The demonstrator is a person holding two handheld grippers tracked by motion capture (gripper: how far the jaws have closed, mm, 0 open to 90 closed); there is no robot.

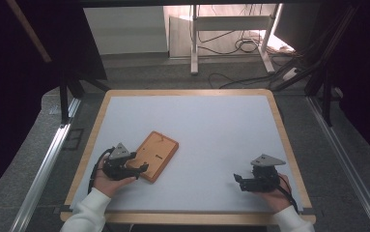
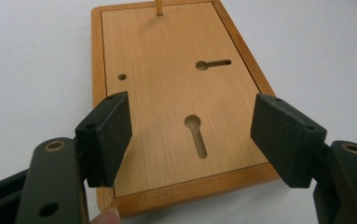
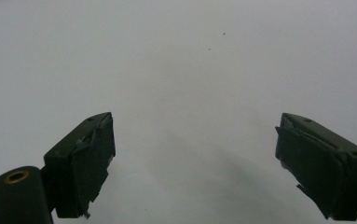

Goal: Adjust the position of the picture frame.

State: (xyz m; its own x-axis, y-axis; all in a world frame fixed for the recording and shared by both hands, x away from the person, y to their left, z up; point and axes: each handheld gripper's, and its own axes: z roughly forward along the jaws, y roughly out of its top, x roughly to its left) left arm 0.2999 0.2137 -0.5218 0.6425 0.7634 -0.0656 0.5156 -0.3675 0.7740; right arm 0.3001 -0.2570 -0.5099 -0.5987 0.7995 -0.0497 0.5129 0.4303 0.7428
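A flat wooden board lies on the pale table top, left of centre. It has a raised rim, two keyhole slots, a small round hole and a thin peg at its far end. My left gripper is open, its jaws set wide over the board's near end, one pad above each long side, with no grip on it. Near the table's front right, my right gripper stands open over bare table, nothing between its pads.
The table has a wooden border. Beyond its far edge are a white stand and loose cables on the floor. Metal rails run along both sides of the table.
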